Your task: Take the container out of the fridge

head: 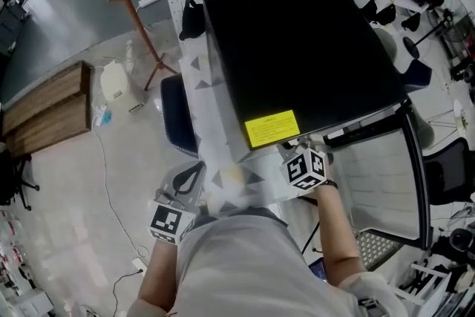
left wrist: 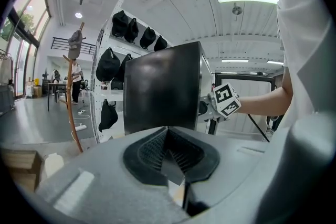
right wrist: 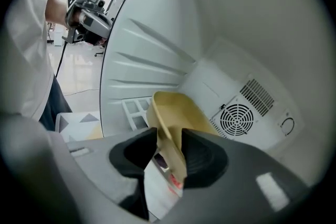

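Firstly, at the left edge of the head view, one wooden bench (head: 52, 108) is seen on the floor, with one wooden coat stand (head: 137, 18) near it. Further right, the left gripper (left wrist: 170, 165) is held low outside the fridge (head: 297, 56), well apart from the container (right wrist: 176, 110). Its jaws are pressed together and nothing is held between them. One left cube (head: 167, 223) with square markers is carried on it. One black fridge is counted, and its one door (head: 386, 174) is swung open on the right. One yellow label (head: 272, 128) is stuck on the fridge top near the front edge, but its print is too small to be read. One right cube (head: 306, 168) is seen just beside that label.

The right gripper (right wrist: 168, 134) is reached into the fridge. Its jaws are spread wide, and the near wall of the one yellowish container stands between them, not pinched. Whether a pad touches it cannot be told. The container is still inside the fridge, in front of the white back wall. On that wall, at the right, one round fan grille (right wrist: 237, 119) and one slotted vent (right wrist: 257, 94) are seen.
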`<state>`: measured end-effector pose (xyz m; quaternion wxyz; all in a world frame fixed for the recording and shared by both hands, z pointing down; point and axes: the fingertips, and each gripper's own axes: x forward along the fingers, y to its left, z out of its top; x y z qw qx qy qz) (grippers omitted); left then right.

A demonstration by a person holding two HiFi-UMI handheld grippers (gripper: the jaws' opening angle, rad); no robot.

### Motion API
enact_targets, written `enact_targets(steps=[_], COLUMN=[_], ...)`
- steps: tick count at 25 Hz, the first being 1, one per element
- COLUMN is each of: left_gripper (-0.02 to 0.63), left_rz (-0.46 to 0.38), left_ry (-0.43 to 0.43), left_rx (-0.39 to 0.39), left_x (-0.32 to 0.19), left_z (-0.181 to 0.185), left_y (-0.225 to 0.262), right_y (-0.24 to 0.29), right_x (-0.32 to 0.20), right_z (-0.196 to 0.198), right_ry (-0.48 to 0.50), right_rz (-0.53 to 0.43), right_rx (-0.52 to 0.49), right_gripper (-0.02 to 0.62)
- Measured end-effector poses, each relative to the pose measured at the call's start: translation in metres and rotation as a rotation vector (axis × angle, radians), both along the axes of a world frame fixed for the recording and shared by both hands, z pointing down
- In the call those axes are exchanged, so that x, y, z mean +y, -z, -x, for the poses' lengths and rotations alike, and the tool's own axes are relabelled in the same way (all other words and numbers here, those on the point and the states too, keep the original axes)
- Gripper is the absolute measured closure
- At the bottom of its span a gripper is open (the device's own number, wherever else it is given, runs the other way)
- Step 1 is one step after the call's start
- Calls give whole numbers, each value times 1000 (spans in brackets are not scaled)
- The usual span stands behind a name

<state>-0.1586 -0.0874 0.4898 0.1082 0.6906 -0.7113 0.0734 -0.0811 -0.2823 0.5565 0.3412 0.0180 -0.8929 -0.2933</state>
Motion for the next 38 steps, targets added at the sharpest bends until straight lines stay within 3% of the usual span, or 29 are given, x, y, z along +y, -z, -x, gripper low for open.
enact_targets(steps=[12, 19, 32, 38], left_gripper=[597, 597, 597, 597], left_rz=[-11, -18, -28, -33], left_ry=[-9, -57, -235, -362], left_rx=[1, 4, 17, 26], left_x=[1, 1, -16, -33], left_z=[-1, -6, -26, -48], left_y=[4, 3, 1, 2], right_y=[5, 19, 43, 55], right_x=[0, -1, 25, 39], right_z=[-6, -19, -65, -94], right_ry=[-14, -88, -280, -390], right_rz=[-72, -46, 30, 68], right_rx=[34, -28, -165, -247], right_gripper=[568, 572, 574, 574])
